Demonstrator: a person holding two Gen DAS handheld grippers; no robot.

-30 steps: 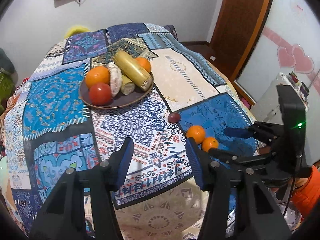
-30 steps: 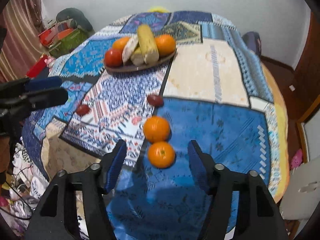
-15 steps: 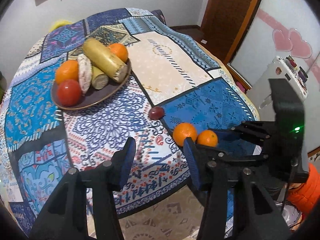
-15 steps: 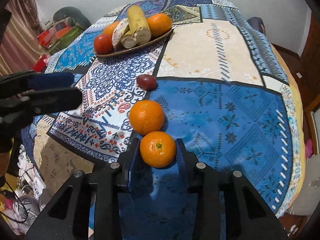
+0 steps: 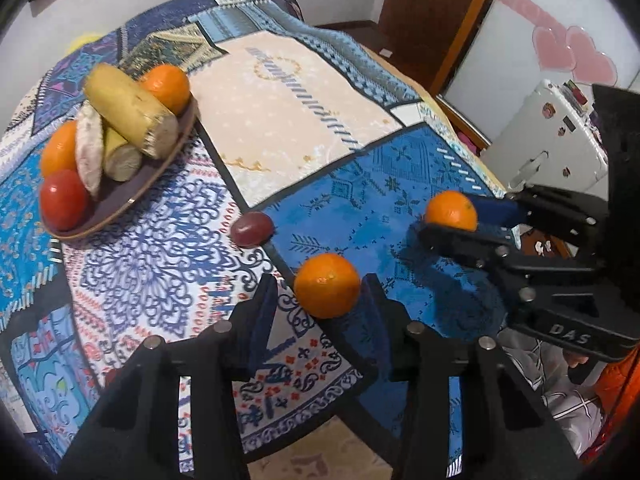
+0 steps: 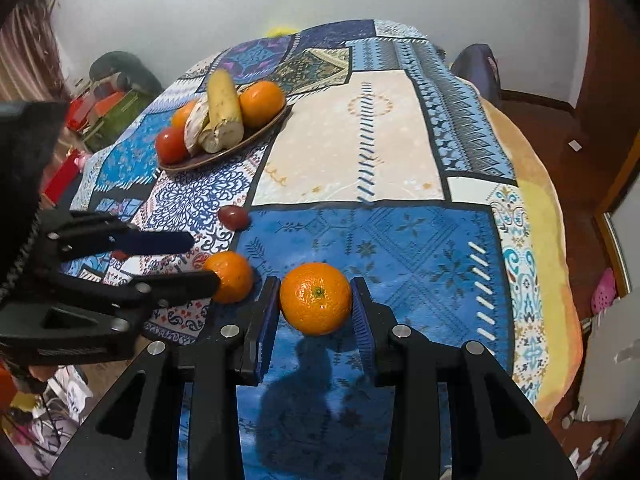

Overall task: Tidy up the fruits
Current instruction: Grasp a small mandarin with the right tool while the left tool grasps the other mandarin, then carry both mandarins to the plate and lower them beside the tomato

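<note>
while the left gripper stands with its jaws spread, the near orange sits on the tablecloth right between the two blue pads, seeming to touch the right-hand one and clear of the left-hand one, so it is framed but not pinched; further right in the left wrist view the right gripper comes in from the side with its jaws clamped on the second orange, which shows above the lower finger and looks lifted a little off the blue patch of cloth; a dark red plum lies alone on the cloth between the oranges and the brown plate, and the plate at the far left carries two oranges, a red tomato and pale yellowish sticks stacked across it; in the right wrist view the right gripper has both pads pressed against the sides of the second orange, stem end up, with its shadow on the blue cloth below; to its left the left gripper reaches in with its two fingers parted, and the near orange lies at the tip of the lower finger, partly hidden by it; the plum rests further back, and the plate of fruit sits beyond it toward the far left of the table
</note>
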